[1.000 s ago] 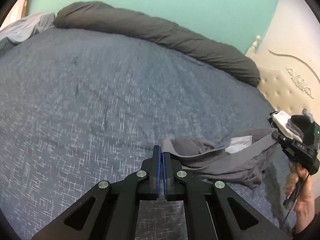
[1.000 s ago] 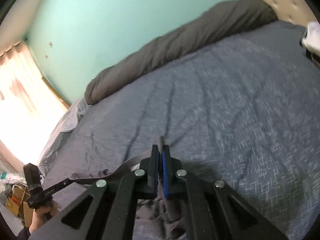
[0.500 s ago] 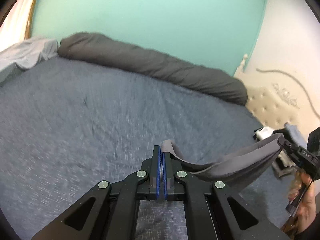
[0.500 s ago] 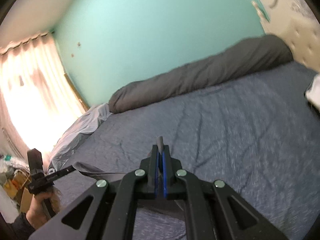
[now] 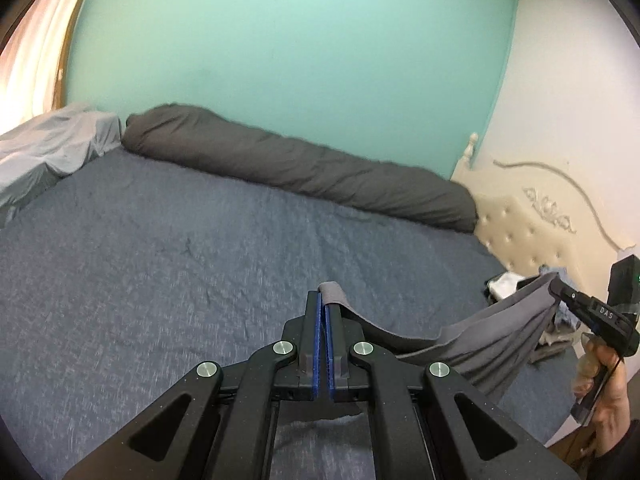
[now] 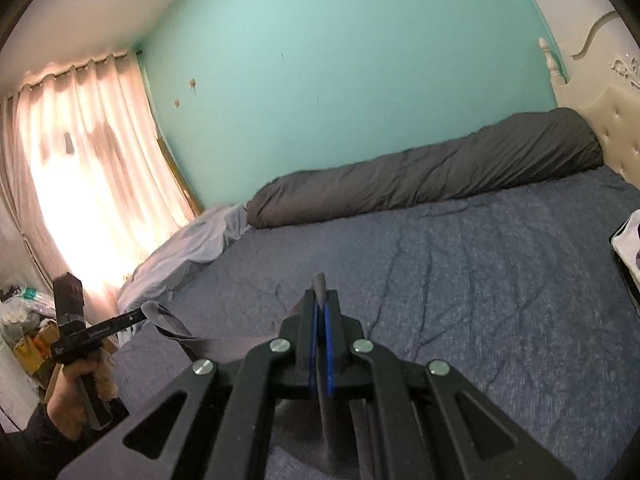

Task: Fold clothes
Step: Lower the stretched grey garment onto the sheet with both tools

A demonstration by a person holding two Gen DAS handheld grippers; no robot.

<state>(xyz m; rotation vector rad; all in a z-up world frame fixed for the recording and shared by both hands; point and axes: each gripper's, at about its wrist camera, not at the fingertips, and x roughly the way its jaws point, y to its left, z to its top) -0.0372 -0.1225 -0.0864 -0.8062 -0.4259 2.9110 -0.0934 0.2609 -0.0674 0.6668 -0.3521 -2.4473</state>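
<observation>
A grey garment (image 5: pixel 492 336) hangs stretched in the air between my two grippers, above the blue bedspread (image 5: pixel 180 272). My left gripper (image 5: pixel 322 300) is shut on one end of its waistband. My right gripper (image 6: pixel 320 292) is shut on the other end; it also shows at the right of the left wrist view (image 5: pixel 560 292). In the right wrist view the garment (image 6: pixel 224 344) runs left to the left gripper (image 6: pixel 140 314). The lower part of the garment is hidden behind my fingers.
A long dark grey rolled duvet (image 5: pixel 296 168) lies along the far edge of the bed by the teal wall. A cream padded headboard (image 5: pixel 532 224) is at right, with a small pile of clothes (image 5: pixel 560 332) below it. A light grey sheet (image 5: pixel 44 156) lies at far left, by a curtained window (image 6: pixel 80 168).
Both grippers have lifted the garment off the bed and pulled apart, so it now hangs taut between them. Both cameras have tilted up toward the wall.
</observation>
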